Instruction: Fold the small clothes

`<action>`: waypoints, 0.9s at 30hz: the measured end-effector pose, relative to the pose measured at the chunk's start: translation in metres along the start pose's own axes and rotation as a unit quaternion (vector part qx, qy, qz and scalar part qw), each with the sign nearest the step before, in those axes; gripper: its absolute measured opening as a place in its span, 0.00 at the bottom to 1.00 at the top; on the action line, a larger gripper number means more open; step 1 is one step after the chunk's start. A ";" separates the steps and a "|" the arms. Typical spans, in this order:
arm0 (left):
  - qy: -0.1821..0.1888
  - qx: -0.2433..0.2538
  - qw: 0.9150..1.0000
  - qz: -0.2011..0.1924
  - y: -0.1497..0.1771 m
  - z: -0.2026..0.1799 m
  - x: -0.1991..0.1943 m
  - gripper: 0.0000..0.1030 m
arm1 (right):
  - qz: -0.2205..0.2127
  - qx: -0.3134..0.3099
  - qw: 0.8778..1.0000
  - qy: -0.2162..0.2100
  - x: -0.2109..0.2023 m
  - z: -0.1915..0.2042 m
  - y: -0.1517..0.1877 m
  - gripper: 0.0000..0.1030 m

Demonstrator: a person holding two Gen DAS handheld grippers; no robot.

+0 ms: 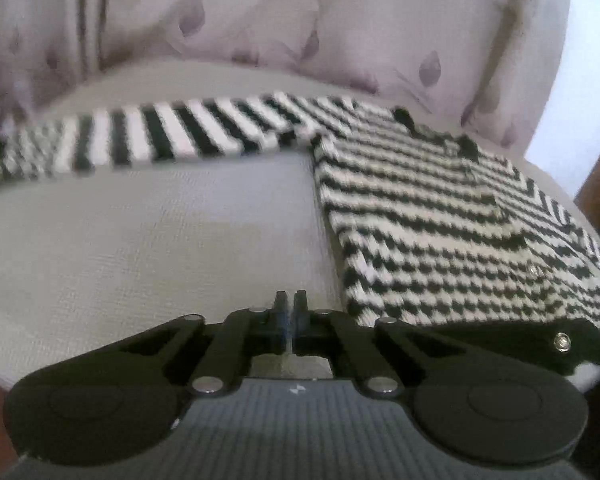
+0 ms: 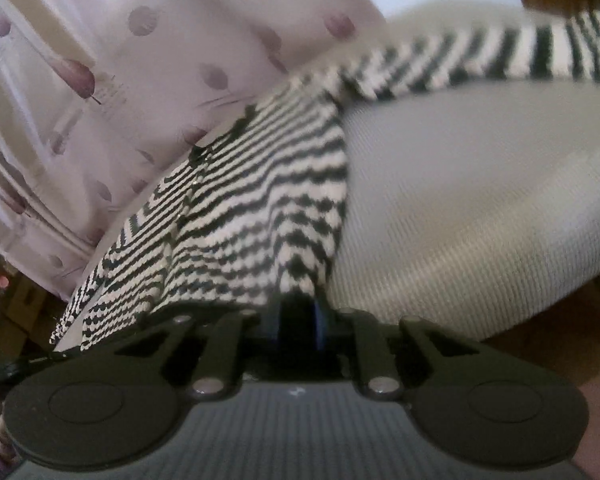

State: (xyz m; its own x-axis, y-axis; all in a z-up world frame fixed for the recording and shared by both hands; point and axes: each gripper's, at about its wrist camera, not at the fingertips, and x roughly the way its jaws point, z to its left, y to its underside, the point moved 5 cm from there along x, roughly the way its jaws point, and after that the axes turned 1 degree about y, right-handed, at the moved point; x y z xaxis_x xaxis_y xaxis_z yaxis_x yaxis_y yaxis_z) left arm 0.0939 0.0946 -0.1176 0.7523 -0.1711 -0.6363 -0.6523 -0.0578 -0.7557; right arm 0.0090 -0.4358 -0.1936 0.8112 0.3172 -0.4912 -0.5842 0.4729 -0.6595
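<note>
Striped knit sweater [image 1: 440,216], black and white, lies spread on a pale grey cushioned surface [image 1: 160,232], with a lilac patterned curtain [image 1: 260,20] hanging behind it. One sleeve [image 1: 160,136] stretches flat out to the side, so I judge the folding has barely begun: no fold is visible yet, and sleeves and body are left to do. My left tool [image 1: 290,304] is fully closed on nothing, its tips just beside the sweater's lower corner, over bare cushion. My right tool [image 2: 300,312] is nearly closed at the hem; fabric bunches right at its tips, but blur keeps me from telling whether it truly grips.
</note>
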 end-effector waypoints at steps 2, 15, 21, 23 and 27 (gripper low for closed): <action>-0.019 0.023 0.999 -0.039 -0.010 -0.004 -0.014 0.24 | -0.013 0.012 1.000 -0.014 -0.013 0.000 -0.008 0.37; 0.017 0.144 0.977 -0.158 -0.057 -0.120 0.004 1.00 | -0.258 0.265 0.925 0.086 -0.158 -0.187 -0.062 0.54; 0.003 0.133 0.978 -0.162 -0.064 -0.134 0.046 1.00 | -0.252 0.305 0.915 0.082 -0.145 -0.220 -0.080 0.54; -0.003 0.125 0.976 -0.176 -0.068 -0.130 0.054 1.00 | -0.255 0.313 0.912 0.079 -0.139 -0.225 -0.085 0.55; -0.033 0.110 0.978 -0.173 -0.076 -0.114 0.073 1.00 | -0.252 0.329 0.907 0.072 -0.123 -0.236 -0.092 0.58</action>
State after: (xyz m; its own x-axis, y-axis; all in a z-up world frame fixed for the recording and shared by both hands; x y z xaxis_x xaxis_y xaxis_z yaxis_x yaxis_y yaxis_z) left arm 0.1879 -0.0255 -0.0896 0.9333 -0.1145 -0.3405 -0.3281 0.1144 -0.9377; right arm -0.0425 -0.7128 -0.2065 0.9323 -0.1637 -0.3224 0.0382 0.9312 -0.3624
